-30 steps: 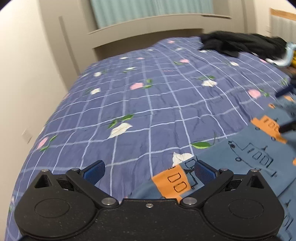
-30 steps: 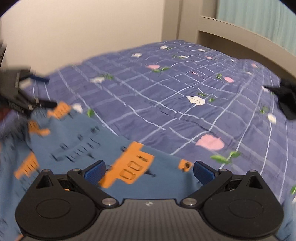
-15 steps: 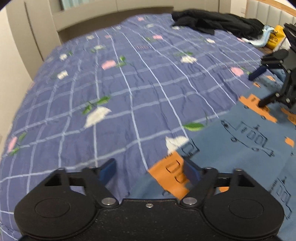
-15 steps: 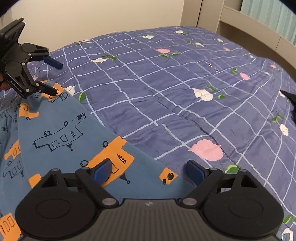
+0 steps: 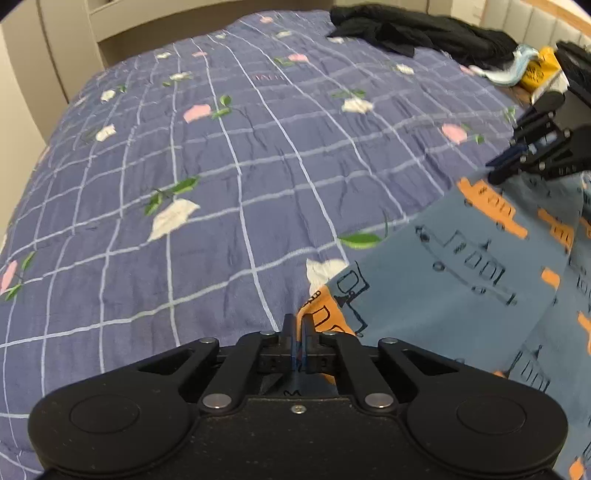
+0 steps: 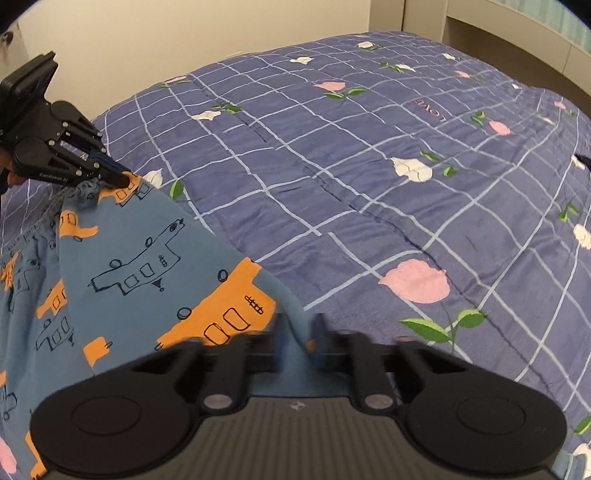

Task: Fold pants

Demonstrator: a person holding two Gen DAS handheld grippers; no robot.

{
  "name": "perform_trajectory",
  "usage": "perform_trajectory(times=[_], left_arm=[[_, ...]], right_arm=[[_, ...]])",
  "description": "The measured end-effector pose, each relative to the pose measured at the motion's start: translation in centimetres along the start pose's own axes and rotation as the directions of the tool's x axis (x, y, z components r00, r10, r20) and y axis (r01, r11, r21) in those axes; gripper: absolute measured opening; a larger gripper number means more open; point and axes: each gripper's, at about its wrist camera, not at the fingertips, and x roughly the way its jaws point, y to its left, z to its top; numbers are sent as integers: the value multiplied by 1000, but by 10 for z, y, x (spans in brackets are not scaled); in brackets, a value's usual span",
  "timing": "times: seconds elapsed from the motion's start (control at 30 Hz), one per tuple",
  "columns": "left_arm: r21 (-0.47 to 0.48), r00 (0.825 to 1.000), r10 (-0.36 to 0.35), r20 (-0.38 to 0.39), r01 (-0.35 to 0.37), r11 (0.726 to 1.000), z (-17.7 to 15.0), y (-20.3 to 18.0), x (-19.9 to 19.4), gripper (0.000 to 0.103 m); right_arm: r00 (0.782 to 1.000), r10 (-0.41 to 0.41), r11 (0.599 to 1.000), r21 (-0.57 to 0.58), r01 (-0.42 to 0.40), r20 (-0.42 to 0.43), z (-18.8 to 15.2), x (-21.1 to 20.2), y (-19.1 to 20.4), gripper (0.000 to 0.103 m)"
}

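- While both wrist cameras look down at a bed covered by a purple-blue quilt with a white grid and flowers, a pair of blue pants printed with orange shapes and line-drawn vehicles lies on it.
- From the left wrist view the pants fill the 3 to 5 o'clock part of the frame; from the right wrist view they fill the 7 to 10 o'clock part.
- Left tongs are pressed together at 6 o'clock, pinching a corner of the pants where an orange patch meets the quilt.
- Right tongs are closing at 6 o'clock, blurred, with a ridge of blue cloth between them and already gathered up by the pads.
- Each tool also shows in the other's view, at 2 o'clock and at 9 o'clock, gripping the far end of one cloth edge that runs between them.
- A dark heap of clothes lies at 1 o'clock near the headboard, well apart from the pants.
- Judging by its wrinkles and sag, the cloth is thin, light and limp; it will droop between the two grips and may slide out of a shallow pinch.
- Corners and hems look like the surest places to hold, keeping the edge taut.
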Motion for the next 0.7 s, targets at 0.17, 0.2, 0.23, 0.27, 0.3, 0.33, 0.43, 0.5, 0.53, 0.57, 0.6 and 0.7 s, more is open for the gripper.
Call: perform_trajectory(times=[0.17,0.2,0.23,0.27,0.3,0.33,0.43,0.5,0.53,0.57,0.6,0.7], left_arm=[[-32,990,83,112,-80,996,9,3,-24,1],[-48,986,104,133,-98,994,12,4,-27,1],[-62,982,121,148,-113,992,14,5,-30,1],[-75,976,145,161,-134,988,17,6,-32,1],[-81,971,169,169,-157,984,20,6,-33,1],[-83,966,192,172,-180,980,22,7,-31,1],[-90,966,221,132,-211,973,26,10,-18,1],[-88,968,226,107,-217,972,24,12,-9,1],[-87,969,229,98,-221,971,24,12,-4,1],[-89,969,229,93,-221,971,24,14,0,1],[-94,970,226,89,-217,971,21,16,3,1],[-115,972,218,92,-207,972,18,18,7,1]], right_arm=[[995,-92,993,-72,95,47,12,-9,12,4],[990,-120,990,-71,125,71,16,-11,12,4],[983,-155,984,-75,163,102,22,-13,13,4],[975,-186,977,-83,197,126,28,-14,13,4],[965,-216,968,-93,231,151,35,-14,14,4],[958,-234,962,-101,253,165,41,-13,14,4],[950,-269,950,-120,289,157,61,3,14,4],[951,-279,947,-127,295,132,69,17,12,4],[952,-281,947,-126,295,118,71,24,10,4],[954,-281,948,-122,293,106,72,32,9,4],[955,-280,949,-119,291,99,71,36,7,4],[956,-280,952,-105,289,94,66,44,7,4]])
